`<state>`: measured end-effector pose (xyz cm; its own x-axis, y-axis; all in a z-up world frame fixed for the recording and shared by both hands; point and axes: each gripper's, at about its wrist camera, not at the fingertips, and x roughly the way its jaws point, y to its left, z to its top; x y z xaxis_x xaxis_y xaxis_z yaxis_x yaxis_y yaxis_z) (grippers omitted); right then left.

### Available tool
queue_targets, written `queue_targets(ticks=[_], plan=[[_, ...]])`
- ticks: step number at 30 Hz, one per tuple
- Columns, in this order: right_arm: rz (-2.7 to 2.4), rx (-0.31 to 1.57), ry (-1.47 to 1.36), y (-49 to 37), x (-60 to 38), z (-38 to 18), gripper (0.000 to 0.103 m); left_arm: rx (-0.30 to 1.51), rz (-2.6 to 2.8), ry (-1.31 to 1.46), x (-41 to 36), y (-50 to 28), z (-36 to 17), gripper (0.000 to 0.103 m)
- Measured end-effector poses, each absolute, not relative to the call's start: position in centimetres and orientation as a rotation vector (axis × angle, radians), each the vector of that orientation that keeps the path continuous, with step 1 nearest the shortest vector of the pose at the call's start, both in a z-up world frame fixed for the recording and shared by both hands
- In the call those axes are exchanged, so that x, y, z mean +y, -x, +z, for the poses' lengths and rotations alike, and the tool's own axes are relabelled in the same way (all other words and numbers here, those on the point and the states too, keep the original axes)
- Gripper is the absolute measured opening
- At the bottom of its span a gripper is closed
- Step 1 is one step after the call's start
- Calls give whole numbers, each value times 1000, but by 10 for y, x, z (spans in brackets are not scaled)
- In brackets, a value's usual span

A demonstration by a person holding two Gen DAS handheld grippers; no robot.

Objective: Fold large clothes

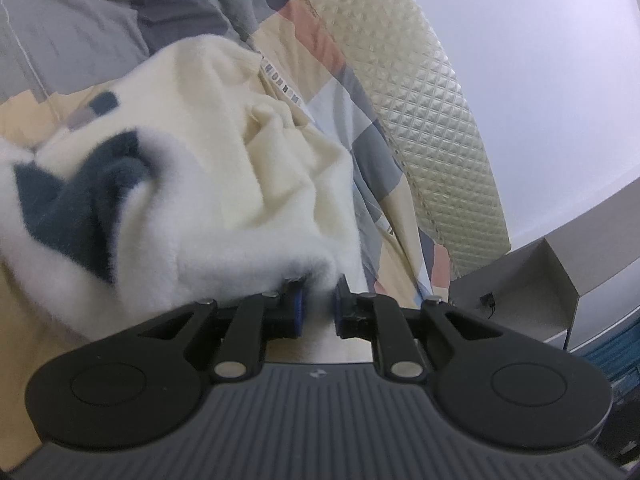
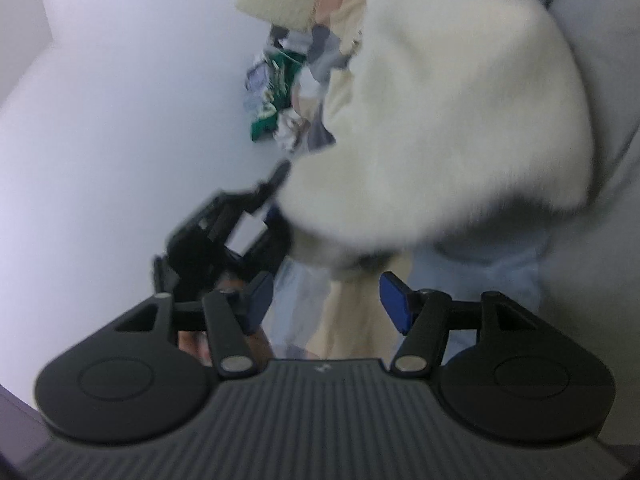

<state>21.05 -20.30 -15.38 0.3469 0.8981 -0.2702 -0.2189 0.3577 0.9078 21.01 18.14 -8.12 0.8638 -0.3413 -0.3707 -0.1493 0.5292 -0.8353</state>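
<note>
Pinching a fold of the fleece garment (image 1: 224,168) between my left gripper (image 1: 318,304) pads, I have the jaws nearly together, only a narrow gap showing, and that gap is packed with white pile. My judgement is that the grip is shallow: I hold a bunched edge, not a seam, and thick fluffy cloth like this compresses, so it could creep out if I pull hard.

My right gripper (image 2: 326,300) stands about half open with nothing between its blue pads; the cloth hangs just beyond them, not touching as far as I can tell. In that same view my other gripper shows to the left, its fingers buried in the garment's lower edge.

Beyond my left fingers, the garment lies heaped across the patchwork bedspread (image 1: 360,152), cream-white with a dark blue patch (image 1: 80,200) on its left side. It looks soft, limp and bulky rather than heavy; it will sag and drape, never hold a line by itself. For folding I would want the right fingers on a firm hem or corner well apart from the left hold, so the cloth stretches flat between us. Which edge I have, I cannot tell.

Further right runs the quilted mattress side (image 1: 440,120), and far beyond it the pale wall (image 1: 540,60).
</note>
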Motion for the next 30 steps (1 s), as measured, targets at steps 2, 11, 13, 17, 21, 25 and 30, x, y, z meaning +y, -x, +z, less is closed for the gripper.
queue_targets(ticks=[2, 11, 13, 17, 21, 25, 30], plan=[[807, 900, -884, -210, -203, -158, 62, 540, -119, 1029, 182, -206, -81, 21], [552, 723, -1093, -226, -253, -175, 62, 593, -105, 1211, 183, -181, -102, 67], [525, 708, -1108, -225, -259, -179, 62, 628, -53, 1262, 184, -167, -114, 67], [494, 676, -1064, -227, -258, -176, 54, 658, 9, 1328, 186, -146, -134, 67], [444, 674, -1005, -231, -261, -175, 32, 649, 62, 1396, 190, -142, -146, 66], [455, 653, -973, -232, -263, -172, 23, 642, 108, 1332, 187, -140, -143, 33], [532, 531, -895, -221, -264, -142, 19, 547, 37, 1251, 188, -124, -117, 14]])
